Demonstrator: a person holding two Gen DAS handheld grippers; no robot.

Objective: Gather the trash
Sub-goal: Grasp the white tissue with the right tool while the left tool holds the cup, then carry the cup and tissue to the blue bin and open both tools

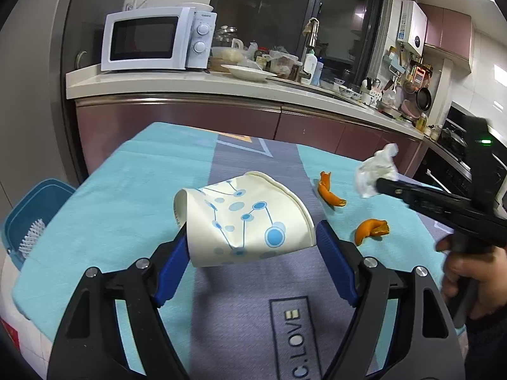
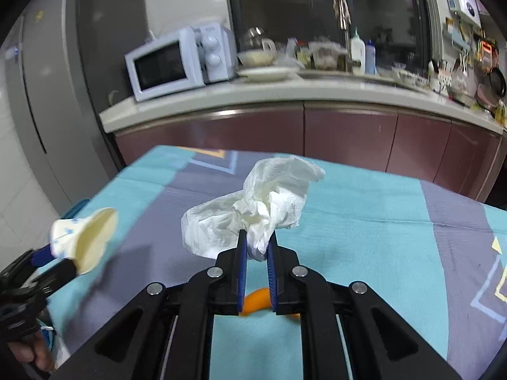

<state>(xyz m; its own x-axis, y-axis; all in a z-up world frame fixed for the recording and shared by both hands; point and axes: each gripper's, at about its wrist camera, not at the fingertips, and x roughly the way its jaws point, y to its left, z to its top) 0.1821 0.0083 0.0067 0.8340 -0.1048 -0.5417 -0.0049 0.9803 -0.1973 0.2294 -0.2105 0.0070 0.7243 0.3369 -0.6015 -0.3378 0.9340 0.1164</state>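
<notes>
The left gripper [image 1: 250, 237] grips a crushed paper cup [image 1: 244, 215] across its body, jaws wide because the cup is wide, and holds it clear of the cloth. The right gripper [image 2: 256, 247] is clenched on a crumpled white tissue [image 2: 253, 209], pinched at its lower edge, the bulk of it standing up above the fingertips; it too looks lifted off the bench [image 2: 364, 221].

So two pieces of trash are in hand and not yet dropped anywhere. Left on the cloth are two bits of orange peel: a long curled strip [image 1: 329, 190] farther back and a rounder piece [image 1: 370, 229] nearer, well apart from each other, both between the two grippers in the left wrist view. One orange piece [image 2: 253, 304] shows under the right gripper in its own view. I judge the task about halfway: pickup of the first pair done, delivery and the peel still to come.

A blue bin [image 1: 35, 215] stands just beside the bench's left edge, lower than the top, with a white brush-like thing [image 1: 33, 237] inside. It is the likely target, nearest the left gripper. The middle of the bench is open apart from the peel. The kitchen counter [image 1: 190, 82] behind is crowded but well apart, and the bench's far edge drops off before the cabinets.
</notes>
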